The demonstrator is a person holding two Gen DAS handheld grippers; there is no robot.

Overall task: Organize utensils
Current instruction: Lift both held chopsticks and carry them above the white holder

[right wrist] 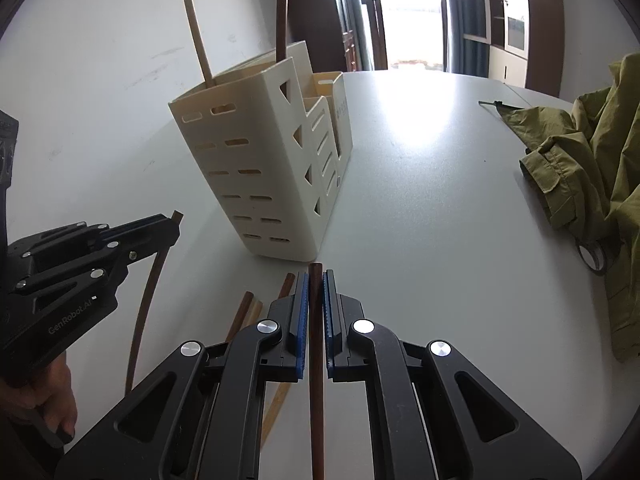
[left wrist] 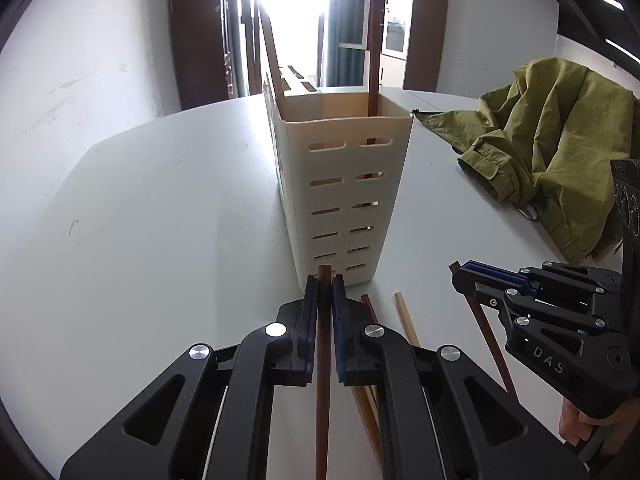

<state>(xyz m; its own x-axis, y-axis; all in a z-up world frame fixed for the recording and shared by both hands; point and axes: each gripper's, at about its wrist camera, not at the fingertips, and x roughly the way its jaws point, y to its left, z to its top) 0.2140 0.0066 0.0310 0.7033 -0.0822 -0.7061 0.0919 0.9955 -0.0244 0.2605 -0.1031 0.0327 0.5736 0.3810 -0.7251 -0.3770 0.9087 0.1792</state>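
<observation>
My left gripper (left wrist: 324,281) is shut on a dark brown chopstick (left wrist: 322,380), whose tip pokes out just past the fingers. The same gripper (right wrist: 174,222) appears at the left of the right wrist view, its chopstick (right wrist: 146,304) hanging below it. My right gripper (right wrist: 316,277) is shut on another dark chopstick (right wrist: 316,400); it also shows at the right of the left wrist view (left wrist: 460,274). The cream slotted utensil holder (left wrist: 344,184) (right wrist: 256,160) stands just ahead, with a light chopstick (right wrist: 198,40) and a dark chopstick (right wrist: 282,12) upright in it.
Several loose chopsticks (left wrist: 406,320) (right wrist: 240,316) lie on the white table (left wrist: 160,220) between the grippers and the holder. An olive green jacket (left wrist: 560,140) (right wrist: 600,160) is heaped at the right, with a tape roll (right wrist: 592,256) at its edge. A hand (right wrist: 52,392) grips the left tool.
</observation>
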